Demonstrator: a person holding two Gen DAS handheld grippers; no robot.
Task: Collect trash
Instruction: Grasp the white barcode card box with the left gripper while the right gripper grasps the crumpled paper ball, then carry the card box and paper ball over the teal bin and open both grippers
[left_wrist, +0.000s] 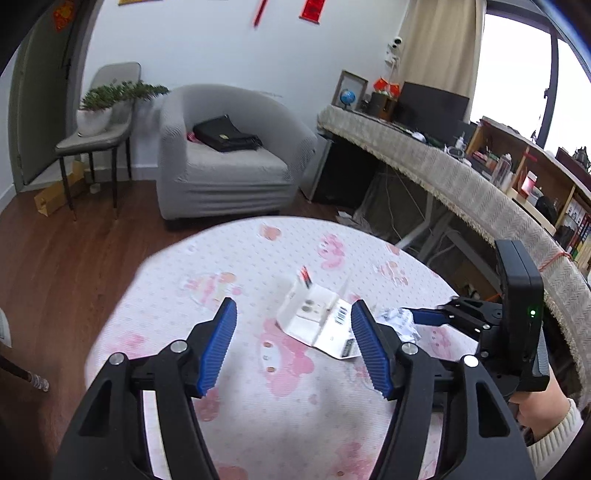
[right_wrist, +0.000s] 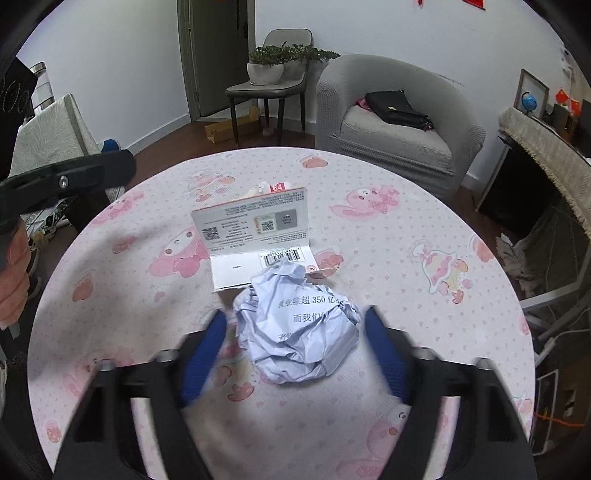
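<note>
Pickup of the crumpled paper ball (right_wrist: 297, 325) is underway: the right gripper (right_wrist: 295, 350) straddles it unclenched and must next clamp, while the left gripper (left_wrist: 295, 343) hovers released near the flattened carton (left_wrist: 317, 317).

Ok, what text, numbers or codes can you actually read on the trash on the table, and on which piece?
"超 350 亿" and "而我们": crumpled white paper ball.
"64": small red tag behind the flattened white cardboard package.
Package's barcode digits, QR codes and fine print: too small to read.
</note>
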